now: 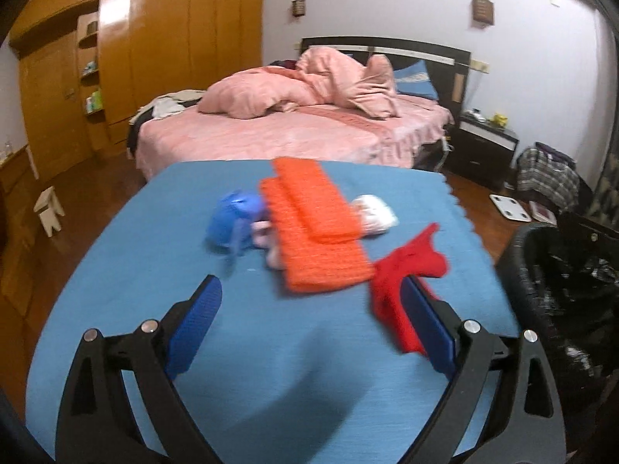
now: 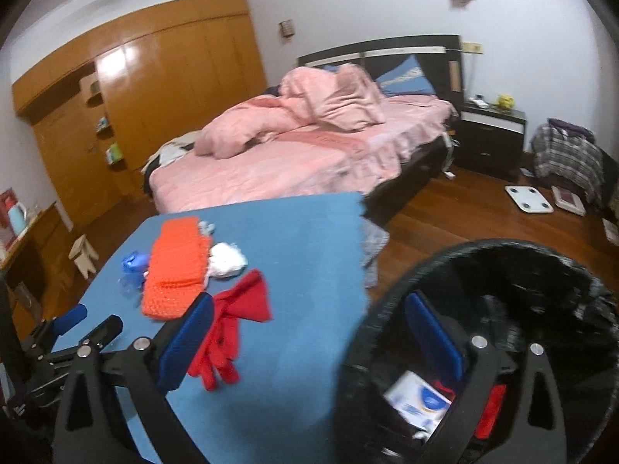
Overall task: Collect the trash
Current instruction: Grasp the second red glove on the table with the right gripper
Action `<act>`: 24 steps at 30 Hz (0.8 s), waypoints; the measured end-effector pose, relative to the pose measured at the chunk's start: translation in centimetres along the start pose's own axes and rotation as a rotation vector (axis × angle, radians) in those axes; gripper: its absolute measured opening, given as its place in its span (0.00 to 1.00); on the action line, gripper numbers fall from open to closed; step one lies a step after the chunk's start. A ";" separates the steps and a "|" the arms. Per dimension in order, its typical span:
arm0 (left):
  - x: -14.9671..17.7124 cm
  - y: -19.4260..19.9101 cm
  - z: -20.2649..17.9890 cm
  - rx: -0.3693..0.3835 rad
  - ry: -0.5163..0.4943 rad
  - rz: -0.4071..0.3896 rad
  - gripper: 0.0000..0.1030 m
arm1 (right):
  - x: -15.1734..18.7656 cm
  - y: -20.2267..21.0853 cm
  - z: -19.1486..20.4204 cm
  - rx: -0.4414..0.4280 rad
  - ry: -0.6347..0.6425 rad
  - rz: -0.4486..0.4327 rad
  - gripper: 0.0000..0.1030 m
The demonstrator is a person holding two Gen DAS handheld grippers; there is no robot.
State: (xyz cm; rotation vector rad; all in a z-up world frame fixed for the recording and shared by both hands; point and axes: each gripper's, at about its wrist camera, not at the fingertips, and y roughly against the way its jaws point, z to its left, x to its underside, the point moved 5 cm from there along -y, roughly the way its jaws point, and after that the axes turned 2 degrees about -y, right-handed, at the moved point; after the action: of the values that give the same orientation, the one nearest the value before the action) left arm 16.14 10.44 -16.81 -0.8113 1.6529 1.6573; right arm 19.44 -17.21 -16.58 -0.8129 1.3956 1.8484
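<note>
Remaining on the blue table point(image 1: 154, 270): orange knit point(image 1: 313, 232), red cloth point(image 2: 236, 332), blue bag point(image 1: 236, 220), white wad point(image 2: 228, 259). Already binned: a white packet point(image 2: 418, 398) and something red inside the black bin point(image 2: 387, 309). Left tongs point(image 1: 315, 321) and right tongs point(image 2: 305, 344) both gape wide, holding nothing.

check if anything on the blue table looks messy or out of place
Yes. The red cloth lies crumpled near the table's front. The orange knitted piece sprawls over a blue plastic item and a white wad. Nothing looks spilled.
</note>
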 end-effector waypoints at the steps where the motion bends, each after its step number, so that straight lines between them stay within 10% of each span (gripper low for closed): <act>1: 0.2 -0.2 0.6 -0.013 -0.002 0.001 0.88 | 0.2 -0.6 0.7 -0.005 0.009 0.006 0.94; 19: 2.4 -4.7 5.5 -0.081 0.073 0.100 0.88 | 4.0 -11.4 7.6 -0.025 0.132 0.178 0.93; 24: 2.6 -5.1 5.5 -0.081 0.072 0.115 0.88 | 4.8 -12.5 7.8 -0.044 0.125 0.244 0.74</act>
State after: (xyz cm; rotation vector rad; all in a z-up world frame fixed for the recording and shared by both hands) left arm 18.74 15.94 -21.87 -0.8374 1.7193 1.8034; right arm 26.17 -6.48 -25.44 -0.8231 1.5970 2.0484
